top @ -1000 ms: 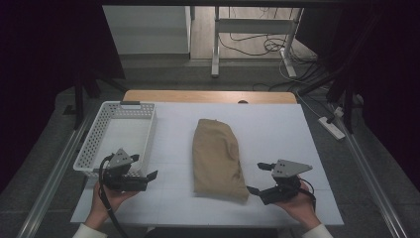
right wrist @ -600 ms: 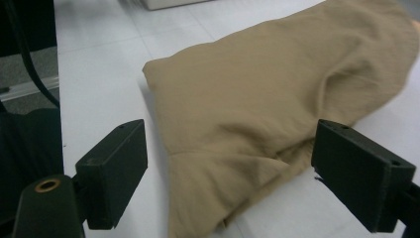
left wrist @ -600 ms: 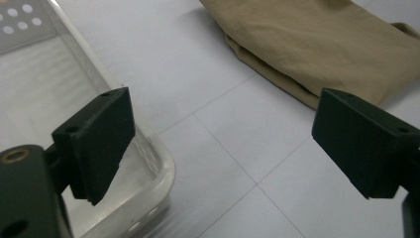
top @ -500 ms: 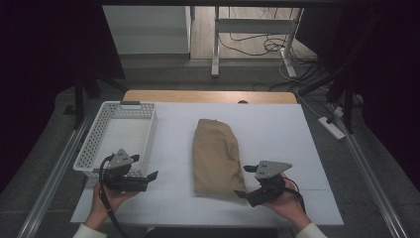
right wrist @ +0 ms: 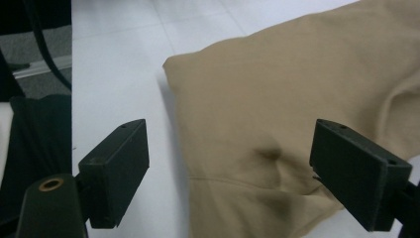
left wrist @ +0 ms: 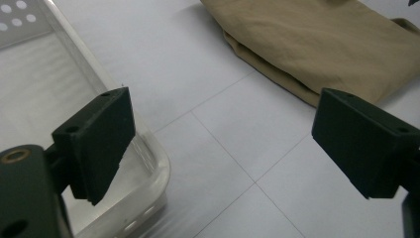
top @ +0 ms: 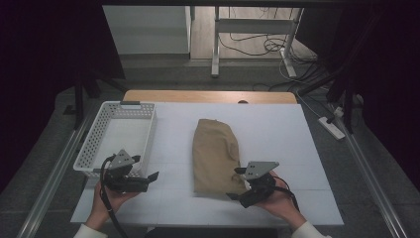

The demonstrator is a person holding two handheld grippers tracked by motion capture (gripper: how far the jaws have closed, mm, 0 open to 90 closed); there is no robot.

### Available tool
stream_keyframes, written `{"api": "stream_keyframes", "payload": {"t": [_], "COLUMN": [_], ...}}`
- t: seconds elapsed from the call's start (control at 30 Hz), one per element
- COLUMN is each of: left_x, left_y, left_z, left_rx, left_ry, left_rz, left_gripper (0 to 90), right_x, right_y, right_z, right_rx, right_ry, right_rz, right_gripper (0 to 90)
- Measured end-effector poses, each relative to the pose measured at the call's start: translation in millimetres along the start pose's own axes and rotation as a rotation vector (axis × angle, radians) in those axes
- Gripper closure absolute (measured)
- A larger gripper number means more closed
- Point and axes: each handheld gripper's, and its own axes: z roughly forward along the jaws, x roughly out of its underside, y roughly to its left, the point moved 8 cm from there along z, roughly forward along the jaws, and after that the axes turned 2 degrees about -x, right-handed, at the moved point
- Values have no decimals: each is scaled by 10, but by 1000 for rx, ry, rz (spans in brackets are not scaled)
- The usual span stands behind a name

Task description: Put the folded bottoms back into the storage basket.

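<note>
White board covers the table (top: pixel 277 129), with a strip of wood showing along its far edge; beyond it lie a grey floor, metal frame legs, loose cables and a power strip (top: pixel 333 128), and dark curtains close both sides. From the high view, a white perforated basket (top: pixel 94 144) sits at the table's left, and a folded tan garment (top: pixel 214 153) lies at the middle. The left gripper (top: pixel 148 177), held low beside the basket's near end, has its jaws wide apart on nothing. The right gripper (top: pixel 236 183) sits at the garment's near right corner, jaws likewise spread. The right gripper view adds creases and a seam in the tan cloth between its jaws; the left gripper view shows the basket's rounded corner and faint grid lines on the board. No writing can be read.
</note>
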Motion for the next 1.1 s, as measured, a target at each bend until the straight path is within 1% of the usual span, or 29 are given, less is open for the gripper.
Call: {"api": "stream_keyframes", "payload": {"t": [0.1, 0.2, 0.27, 0.3, 0.33, 0.43, 0.47, 0.5, 0.53, 0.6, 0.67, 0.8, 0.9, 0.93, 1.1], "left_x": [8, 8, 8, 9, 10, 13, 14, 14, 15, 16, 17, 20, 27, 29, 28], "left_y": [-6, -12, -15, -16, -16, -17, -17, -17, -17, -18, -19, -22, -23, -24, -28], "left_z": [11, 9, 10, 12, 14, 17, 17, 18, 18, 18, 17, 22, 34, 38, 41], "left_rx": [1, 2, 2, 3, 3, 2, 2, 3, 3, 3, 4, 6, 8, 8, 8], "left_ry": [4, 4, 5, 6, 7, 9, 10, 9, 9, 10, 9, 10, 14, 15, 16], "left_rz": [3, 4, 5, 5, 6, 7, 8, 8, 8, 9, 9, 10, 10, 10, 10], "left_gripper": [104, 103, 103, 103, 103, 104, 104, 104, 104, 104, 103, 104, 105, 105, 105], "right_x": [23, 78, 90, 113, 113, 152, 185, 185, 225, 241, 271, 313, 329, 328, 325], "right_y": [16, 40, 39, 27, 27, -4, -35, -35, -77, -92, -121, -151, -156, -157, -179], "right_z": [43, 127, 141, 170, 170, 223, 261, 261, 295, 313, 332, 352, 366, 365, 362], "right_rx": [-7, -7, -5, 2, 2, 11, 20, 20, 35, 37, 46, 64, 74, 70, 84], "right_ry": [17, 65, 75, 94, 94, 120, 143, 143, 172, 177, 193, 221, 226, 225, 225], "right_rz": [-2, -19, -20, -20, -20, -21, -19, -19, -26, -21, -18, -29, -36, -30, -33], "right_gripper": [153, 153, 153, 153, 153, 153, 153, 153, 153, 153, 153, 158, 176, 181, 221]}}
